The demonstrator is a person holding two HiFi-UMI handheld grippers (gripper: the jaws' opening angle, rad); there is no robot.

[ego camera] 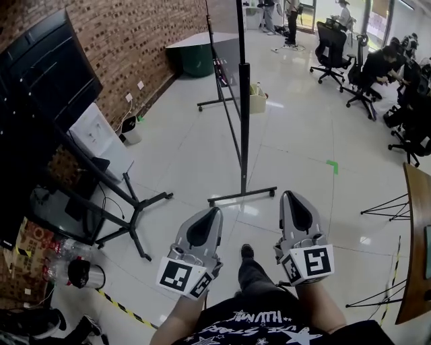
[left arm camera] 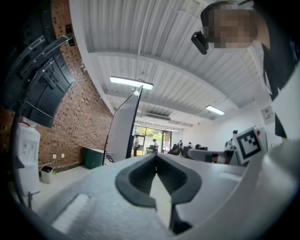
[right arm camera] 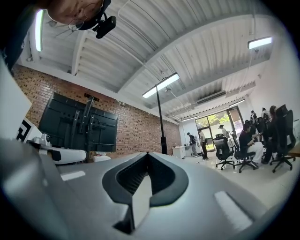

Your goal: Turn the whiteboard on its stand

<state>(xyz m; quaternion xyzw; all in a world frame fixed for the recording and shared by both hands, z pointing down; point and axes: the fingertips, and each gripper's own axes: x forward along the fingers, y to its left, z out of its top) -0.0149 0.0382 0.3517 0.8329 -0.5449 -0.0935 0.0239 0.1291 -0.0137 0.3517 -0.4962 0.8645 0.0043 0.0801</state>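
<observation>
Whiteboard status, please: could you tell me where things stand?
Left gripper and right gripper shut, empty. Whiteboard ahead, edge-on, untouched. TV stand off left, apart from it.

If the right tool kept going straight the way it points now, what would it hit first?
Probably the upright post of the whiteboard stand, which rises just over the shut tips of the right tool in the right gripper view, with only floor between. Depth is unclear, so it may pass close beside.

whiteboard [ego camera: 225,47]: top cut off above your view | screen [ego camera: 40,74]: left edge cut off | people [ego camera: 291,13] beyond you: too small to tell
</observation>
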